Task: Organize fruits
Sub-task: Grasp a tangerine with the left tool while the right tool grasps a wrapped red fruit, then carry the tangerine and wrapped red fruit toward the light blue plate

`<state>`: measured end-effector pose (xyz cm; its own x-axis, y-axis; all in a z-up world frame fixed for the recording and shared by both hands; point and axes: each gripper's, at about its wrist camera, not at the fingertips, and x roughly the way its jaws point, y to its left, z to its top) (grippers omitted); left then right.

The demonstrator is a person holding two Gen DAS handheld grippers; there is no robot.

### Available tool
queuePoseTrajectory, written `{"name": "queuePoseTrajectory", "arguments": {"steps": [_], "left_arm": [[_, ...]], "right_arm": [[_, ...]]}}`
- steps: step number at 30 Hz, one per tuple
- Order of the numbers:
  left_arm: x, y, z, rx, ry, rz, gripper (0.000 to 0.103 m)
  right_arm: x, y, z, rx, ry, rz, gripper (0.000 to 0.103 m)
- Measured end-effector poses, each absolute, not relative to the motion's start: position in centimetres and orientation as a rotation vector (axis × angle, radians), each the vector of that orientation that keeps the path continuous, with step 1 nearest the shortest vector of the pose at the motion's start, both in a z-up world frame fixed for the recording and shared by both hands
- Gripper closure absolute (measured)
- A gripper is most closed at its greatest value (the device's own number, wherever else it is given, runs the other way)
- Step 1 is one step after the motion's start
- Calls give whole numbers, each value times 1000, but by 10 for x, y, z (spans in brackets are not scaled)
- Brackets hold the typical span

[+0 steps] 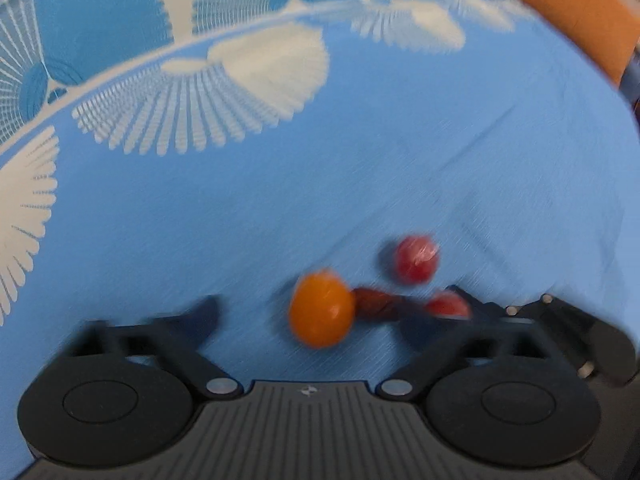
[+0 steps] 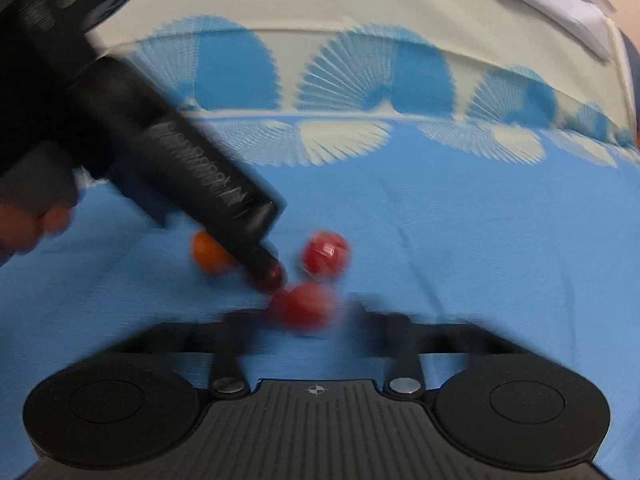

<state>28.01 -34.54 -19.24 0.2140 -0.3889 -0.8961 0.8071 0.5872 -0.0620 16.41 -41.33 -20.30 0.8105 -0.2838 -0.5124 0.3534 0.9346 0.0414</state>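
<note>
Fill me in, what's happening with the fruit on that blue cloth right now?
A person is working both handheld grippers over the blue cloth. The right gripper has its fingers closed around a red fruit. The left gripper has an orange fruit between its fingers, though blur hides whether they touch it. Another red fruit lies loose just beyond, with a dark reddish piece beside the orange one.

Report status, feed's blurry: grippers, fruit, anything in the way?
Left gripper open around orange fruit. Right gripper seemingly shut on near red fruit. Far red fruit close behind.
</note>
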Motion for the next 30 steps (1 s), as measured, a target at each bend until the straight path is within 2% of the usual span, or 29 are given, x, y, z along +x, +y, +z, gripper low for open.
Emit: {"name": "queuePoseTrajectory", "arguments": {"steps": [1, 2, 6, 12, 15, 22, 30], "left_arm": [[280, -346, -189, 459, 1082, -908, 58], [277, -345, -186, 462, 1079, -882, 68], [266, -331, -174, 503, 1031, -787, 68], [236, -260, -130, 389, 1071, -643, 68], [206, -216, -103, 338, 1101, -600, 68], [108, -123, -40, 346, 1031, -389, 68], [6, -29, -13, 214, 1009, -242, 68]], "right_arm": [[163, -414, -203, 143, 528, -338, 71], [162, -417, -204, 156, 529, -343, 71], [157, -430, -201, 161, 514, -467, 71], [135, -440, -198, 173, 523, -553, 71], [116, -428, -177, 204, 529, -540, 70], [7, -336, -103, 288, 532, -256, 70], [-71, -242, -56, 214, 525, 32, 70]]}}
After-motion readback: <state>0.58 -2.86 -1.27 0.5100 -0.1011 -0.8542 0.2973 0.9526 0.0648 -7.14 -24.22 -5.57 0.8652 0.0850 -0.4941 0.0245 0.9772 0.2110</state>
